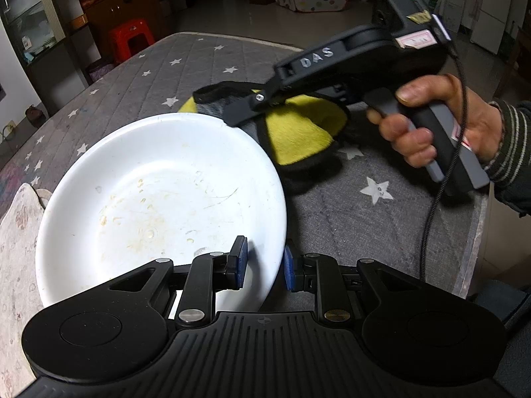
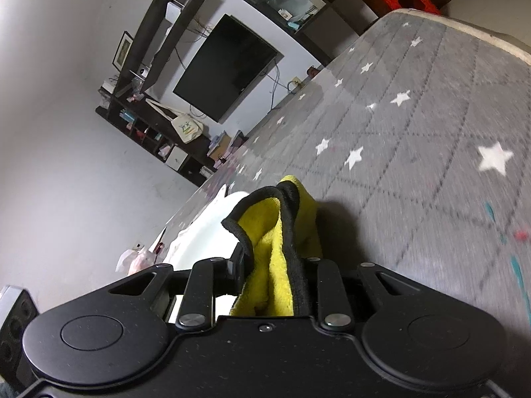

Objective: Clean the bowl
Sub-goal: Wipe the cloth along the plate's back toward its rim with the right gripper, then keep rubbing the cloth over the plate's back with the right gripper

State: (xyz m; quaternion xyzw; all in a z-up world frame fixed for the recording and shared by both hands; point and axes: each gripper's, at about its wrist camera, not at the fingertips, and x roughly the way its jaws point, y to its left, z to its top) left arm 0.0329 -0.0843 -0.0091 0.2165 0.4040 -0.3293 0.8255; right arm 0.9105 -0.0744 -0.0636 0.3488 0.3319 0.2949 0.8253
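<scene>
A white bowl [image 1: 159,199] with dried yellowish food smears rests tilted on the grey star-print cover. My left gripper [image 1: 264,263] is shut on its near right rim, one blue pad inside and one outside. Just beyond the bowl's far rim, my right gripper [image 1: 245,106], held by a hand [image 1: 431,126], is shut on a yellow cloth [image 1: 298,132] with black trim. The right wrist view shows that cloth [image 2: 265,232] bunched between the right gripper's [image 2: 275,265] fingers, with the bowl [image 2: 212,229] partly hidden behind it.
The grey quilted cover [image 1: 381,225] spreads out to the right and far side. A pale patterned fabric [image 1: 16,232] lies under the bowl's left side. A black cable [image 1: 434,205] hangs from the right gripper. A red stool [image 1: 131,41] and shelves stand beyond the far edge.
</scene>
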